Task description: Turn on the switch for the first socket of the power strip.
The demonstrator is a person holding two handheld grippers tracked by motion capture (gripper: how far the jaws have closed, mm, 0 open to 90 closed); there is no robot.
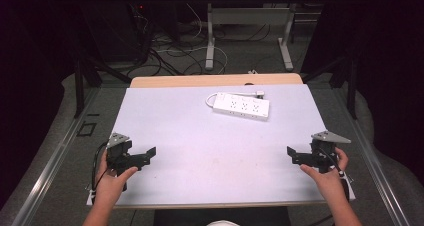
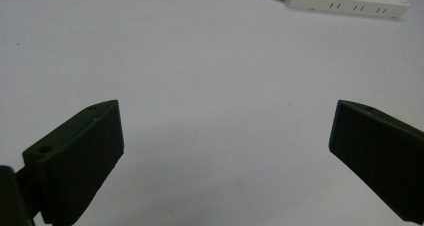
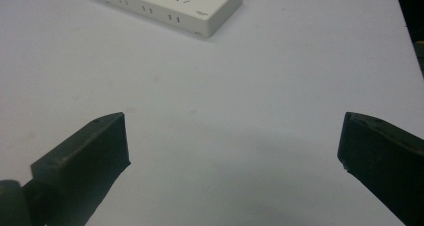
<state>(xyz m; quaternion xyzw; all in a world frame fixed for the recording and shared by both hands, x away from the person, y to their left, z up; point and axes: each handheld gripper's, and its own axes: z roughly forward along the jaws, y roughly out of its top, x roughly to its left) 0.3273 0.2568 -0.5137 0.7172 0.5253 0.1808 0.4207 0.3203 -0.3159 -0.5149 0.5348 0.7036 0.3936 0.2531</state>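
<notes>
White table top (image 1: 200, 151) w/ power strip (image 1: 241, 106), left gripper (image 1: 145, 156) & right gripper (image 1: 295, 155) both open, cables on floor (image 1: 170, 51)

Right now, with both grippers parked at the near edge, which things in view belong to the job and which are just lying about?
Part of the job:
- power strip, white, on the far part of the table, with its cord looped at its left end
- left gripper, open, holding nothing
- right gripper, open, holding nothing

Lying about:
- cables on the floor beyond the table
- second table's legs
</notes>
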